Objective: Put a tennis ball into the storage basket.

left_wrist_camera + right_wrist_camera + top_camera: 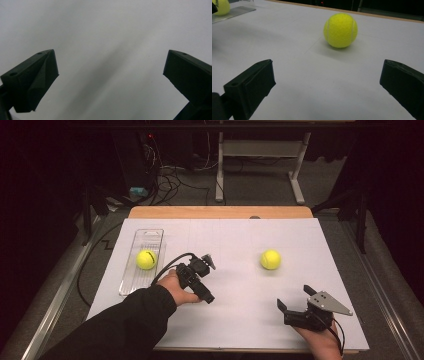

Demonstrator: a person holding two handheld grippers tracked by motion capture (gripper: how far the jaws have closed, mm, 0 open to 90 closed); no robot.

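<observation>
Right claw (296, 297) apart, left claw (206, 279) apart | white tabletop (240, 245) | grey floor (260, 185), dark room

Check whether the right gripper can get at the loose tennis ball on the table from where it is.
Probably yes: the right gripper is open, facing the tennis ball, with bare white table between them.

Overhead light falls brightly on the white-covered counter (235, 240) while the room behind stays nearly black, the yellow felt tennis ball (340, 30) casts a soft shadow, and the left gripper view looks blurred and grey.
</observation>
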